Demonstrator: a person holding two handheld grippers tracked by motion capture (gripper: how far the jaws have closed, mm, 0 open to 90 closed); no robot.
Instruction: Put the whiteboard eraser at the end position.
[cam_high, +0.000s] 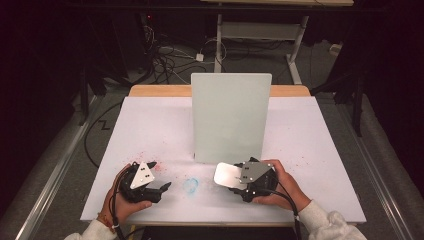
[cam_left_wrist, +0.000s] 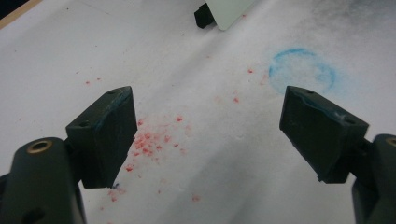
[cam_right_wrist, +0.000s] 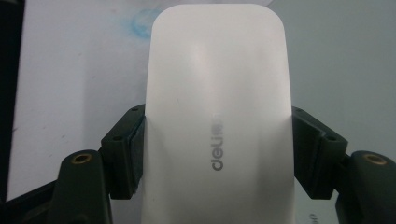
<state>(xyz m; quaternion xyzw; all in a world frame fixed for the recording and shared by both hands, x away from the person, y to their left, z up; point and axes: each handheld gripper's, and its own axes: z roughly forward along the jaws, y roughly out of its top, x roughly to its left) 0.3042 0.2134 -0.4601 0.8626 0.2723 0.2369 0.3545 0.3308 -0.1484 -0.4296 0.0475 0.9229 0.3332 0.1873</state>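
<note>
White eraser (cam_right_wrist: 218, 116) clamped between right claw (cam_right_wrist: 218, 154) jaws.

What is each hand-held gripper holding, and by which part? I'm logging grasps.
The right hand-held gripper grips a white eraser by its two long sides, near its rear end. The left hand-held gripper is open, holding nothing.

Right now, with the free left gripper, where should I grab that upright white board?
Probably a vertical side edge of the white board, nearer the bottom. It stands upright and looks thin, so the left gripper, its fingers open, could straddle the left edge from the left side.
</note>
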